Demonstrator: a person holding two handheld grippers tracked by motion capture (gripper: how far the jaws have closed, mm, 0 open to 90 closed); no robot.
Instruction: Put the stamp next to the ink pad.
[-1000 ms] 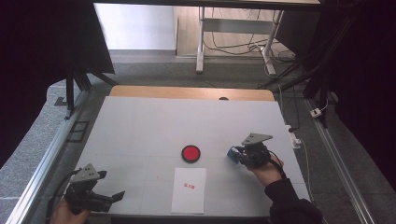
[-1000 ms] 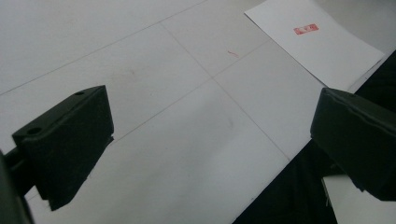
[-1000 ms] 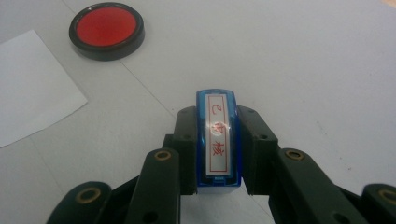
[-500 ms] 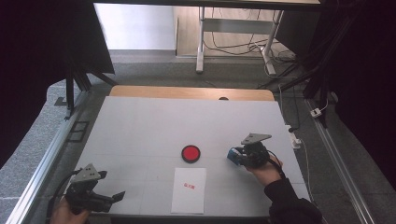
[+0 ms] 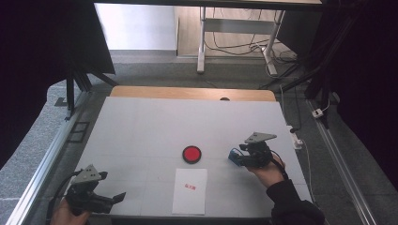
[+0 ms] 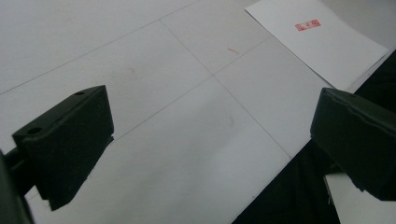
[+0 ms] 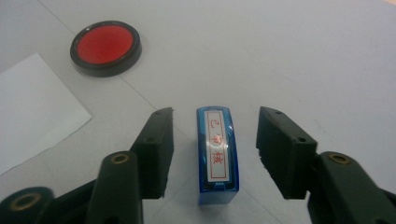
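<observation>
- A white bench (image 5: 155, 126) covers the middle of the frame, with thin seam lines across its top.
- A wooden strip (image 5: 187, 93) edges its far side.
- Behind, at upper centre, a white metal frame (image 5: 202, 42) stands on the floor.
- Cables (image 5: 237, 47) lie tangled beside it.
- At right, a white plug strip (image 5: 294, 139) hangs off the bench's edge.

Red characters inside a red frame are seen on the white label of the blue stamp (image 7: 218, 156); they cannot be read with certainty. A small red imprint is seen on the paper sheet (image 5: 190, 190), too small to be read.
</observation>
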